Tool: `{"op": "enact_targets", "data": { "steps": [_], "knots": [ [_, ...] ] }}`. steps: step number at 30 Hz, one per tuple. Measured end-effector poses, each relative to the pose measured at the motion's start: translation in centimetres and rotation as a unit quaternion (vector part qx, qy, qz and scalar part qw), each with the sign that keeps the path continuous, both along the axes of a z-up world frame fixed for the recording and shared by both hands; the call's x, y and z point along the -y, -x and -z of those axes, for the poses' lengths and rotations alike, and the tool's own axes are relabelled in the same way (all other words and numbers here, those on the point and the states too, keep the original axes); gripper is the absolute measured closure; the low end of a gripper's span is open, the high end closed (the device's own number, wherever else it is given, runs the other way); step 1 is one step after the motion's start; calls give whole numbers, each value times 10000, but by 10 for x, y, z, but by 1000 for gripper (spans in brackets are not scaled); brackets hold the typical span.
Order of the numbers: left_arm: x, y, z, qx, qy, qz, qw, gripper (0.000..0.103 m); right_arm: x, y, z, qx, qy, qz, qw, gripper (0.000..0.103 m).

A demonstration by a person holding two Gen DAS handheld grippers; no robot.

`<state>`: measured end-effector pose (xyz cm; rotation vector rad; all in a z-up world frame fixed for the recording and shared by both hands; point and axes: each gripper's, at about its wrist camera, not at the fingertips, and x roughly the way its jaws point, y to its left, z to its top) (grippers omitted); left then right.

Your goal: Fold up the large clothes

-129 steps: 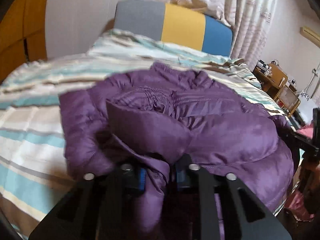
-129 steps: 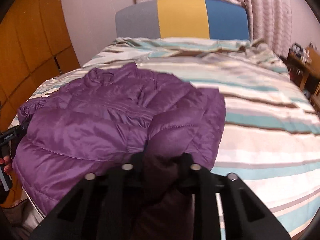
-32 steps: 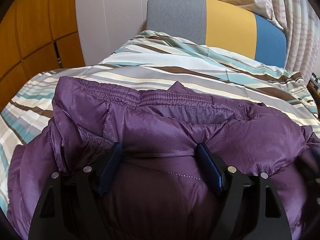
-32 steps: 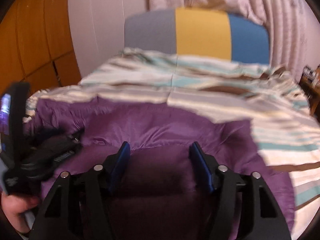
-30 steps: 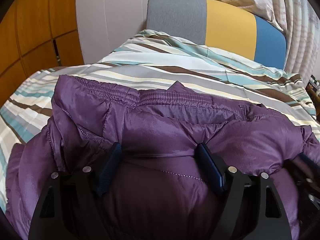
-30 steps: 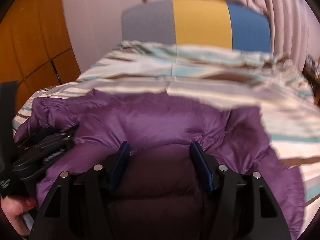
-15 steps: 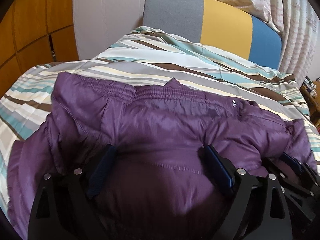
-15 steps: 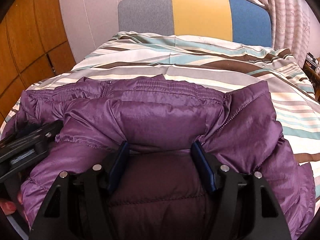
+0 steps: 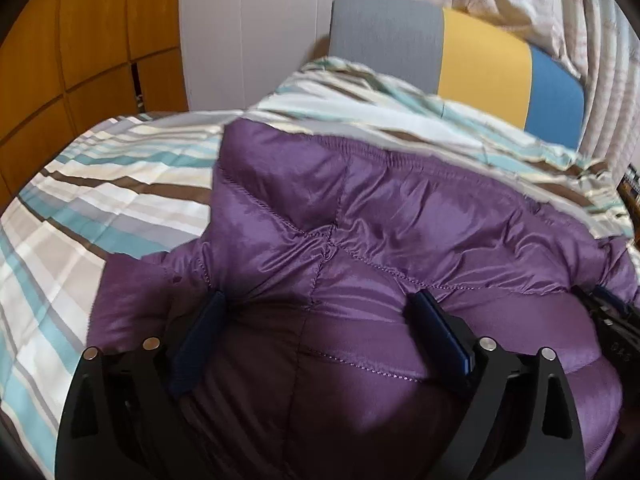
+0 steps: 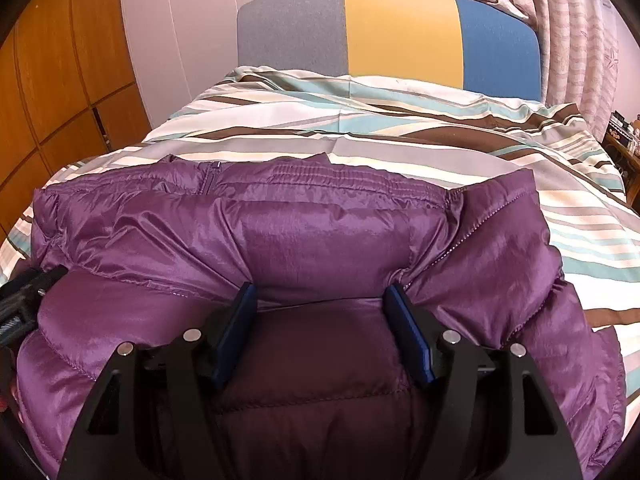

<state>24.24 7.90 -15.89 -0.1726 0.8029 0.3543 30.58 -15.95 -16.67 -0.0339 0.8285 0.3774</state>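
Note:
A purple puffer jacket (image 9: 380,240) lies folded in a thick bundle on the striped bed (image 9: 100,208). It also fills the lower half of the right wrist view (image 10: 320,232). My left gripper (image 9: 316,300) is open, its blue pads spread wide and pressed onto the jacket's top layer. My right gripper (image 10: 320,292) is open too, resting on the jacket with a puffed fold bulging between its pads. The right gripper's body shows at the right edge of the left wrist view (image 9: 612,320). The left gripper's body shows at the left edge of the right wrist view (image 10: 24,300).
The bed has a striped cover (image 10: 400,128) and a grey, yellow and blue headboard (image 10: 392,28). Wooden cupboards (image 10: 52,80) stand on the left. Curtains (image 10: 580,20) hang at the back right, with a cluttered side table (image 10: 624,136) below them.
About four seconds ago both grippers were shut on jacket fabric; now both are open and pressing on the folded bundle. In the last half second the left gripper has shifted left along the jacket.

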Motion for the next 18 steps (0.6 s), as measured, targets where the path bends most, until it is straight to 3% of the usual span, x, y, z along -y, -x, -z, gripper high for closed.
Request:
{"op": "enact_targets", "data": {
  "steps": [3, 7, 10, 12, 15, 18],
  "knots": [
    [1, -2, 0, -57, -31, 9, 10000, 8, 1, 0, -1, 15, 12, 14, 10000, 36],
    [2, 7, -6, -6, 6, 47, 10000, 8, 17, 23, -16, 495, -343, 171, 9980, 28],
    [5, 26, -15, 75, -217, 100, 9997, 3, 48, 43, -27, 806, -569, 734, 9924, 24],
    [3, 38, -13, 139, -357, -77, 9992, 3, 71, 40, -16, 481, -597, 1194, 9899, 24],
    [-14, 41, -2, 94, 327, -40, 9994, 3, 91, 23, 3, -188, -1045, 1362, 9850, 24],
    [-20, 37, 1, 32, 575, -44, 9983, 3, 79, 19, 3, -231, -693, 1340, 9883, 23]
  ]
}}
